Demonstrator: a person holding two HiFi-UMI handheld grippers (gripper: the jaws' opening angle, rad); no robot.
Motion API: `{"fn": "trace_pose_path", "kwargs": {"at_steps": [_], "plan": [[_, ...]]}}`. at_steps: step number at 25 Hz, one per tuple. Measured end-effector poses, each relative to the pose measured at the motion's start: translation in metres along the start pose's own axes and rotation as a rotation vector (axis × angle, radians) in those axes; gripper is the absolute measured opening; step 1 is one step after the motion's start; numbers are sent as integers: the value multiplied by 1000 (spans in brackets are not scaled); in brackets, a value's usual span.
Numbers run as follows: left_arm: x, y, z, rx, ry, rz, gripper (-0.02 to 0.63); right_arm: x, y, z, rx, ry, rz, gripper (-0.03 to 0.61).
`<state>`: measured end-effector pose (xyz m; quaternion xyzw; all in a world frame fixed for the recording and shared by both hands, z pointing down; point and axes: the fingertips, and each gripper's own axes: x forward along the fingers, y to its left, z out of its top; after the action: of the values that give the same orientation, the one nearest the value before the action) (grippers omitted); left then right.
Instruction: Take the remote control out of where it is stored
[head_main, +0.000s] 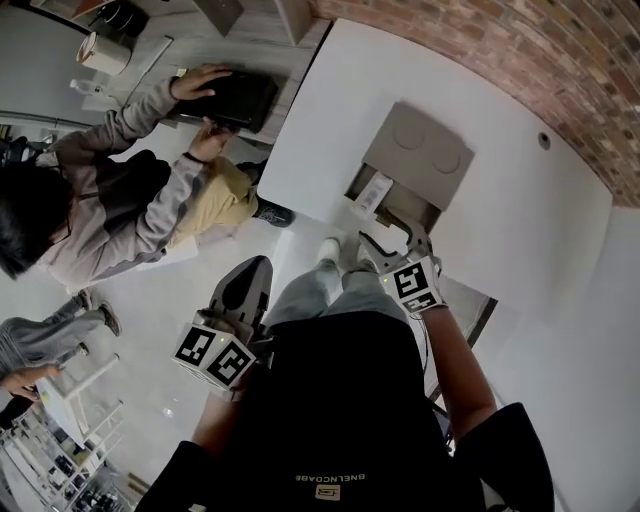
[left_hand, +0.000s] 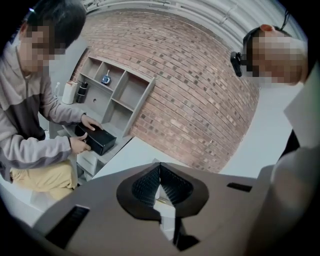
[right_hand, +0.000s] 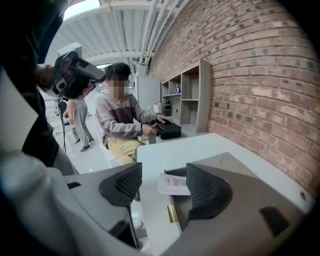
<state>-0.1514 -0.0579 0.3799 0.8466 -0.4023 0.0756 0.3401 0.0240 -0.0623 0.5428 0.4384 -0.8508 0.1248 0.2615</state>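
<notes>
1. Black fabric top (head_main: 330, 420) of the person wearing the camera: one line of small pale capital letters near the hem, with a small logo mark below it. The letters are too small to read for certain.
2. White paper label (head_main: 372, 190) lying in the open grey box (head_main: 420, 150): dark print, too small to read in the head view and the right gripper view alike.

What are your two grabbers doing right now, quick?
Left gripper: closed, holding nothing.
Right gripper: open, holding nothing, at the grey box.
</notes>
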Motion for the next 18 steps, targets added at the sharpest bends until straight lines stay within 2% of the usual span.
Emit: {"fn": "trace_pose_path", "kwargs": {"at_steps": [3,10,14,18], "plan": [[-6,2,-6,-16,-8,38,7,16,1,-18,-62,40,3,270],[-17,6,-14,-44,-18,109,6,48,-1,-42,-217,94,-53,278],[-25,5,-22,-66,-21,146,6,64,-2,-54,-252,119,-51,278],[-29,5,-26,-76,-22,172,6,74,-11,-62,-324,133,-104,278]]}}
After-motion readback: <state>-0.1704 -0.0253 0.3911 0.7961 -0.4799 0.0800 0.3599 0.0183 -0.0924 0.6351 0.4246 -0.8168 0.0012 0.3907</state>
